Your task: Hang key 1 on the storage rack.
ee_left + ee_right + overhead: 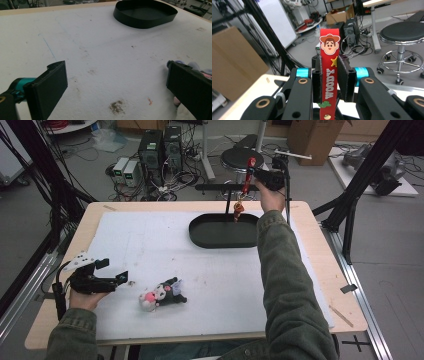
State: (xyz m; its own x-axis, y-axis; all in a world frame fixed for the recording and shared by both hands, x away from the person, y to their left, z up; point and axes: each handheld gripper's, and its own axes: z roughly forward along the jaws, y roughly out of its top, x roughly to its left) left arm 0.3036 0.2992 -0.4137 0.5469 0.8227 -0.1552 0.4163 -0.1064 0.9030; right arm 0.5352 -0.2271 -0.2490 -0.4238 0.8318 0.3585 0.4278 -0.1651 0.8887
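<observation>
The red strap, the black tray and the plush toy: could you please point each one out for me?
red strap (329, 75), right gripper view, its lettered middle.
black tray (200, 237), high view, its near-left rim.
plush toy (167, 292), high view, its dark body.

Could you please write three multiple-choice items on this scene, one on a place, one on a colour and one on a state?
1. Where does the plush toy lie?
A. on the white mat, beside the left gripper
B. inside the black tray
C. on the floor

2. What colour is the strap in the right gripper?
A. blue
B. red
C. green

3. How do the left gripper's jaws stand?
A. shut on the toy
B. shut on the tray
C. wide open with nothing between them

Answers: 1 A, the toy rests on the mat near the front edge; 2 B, the strap is red with white letters; 3 C, bare mat shows between the jaws.
</observation>
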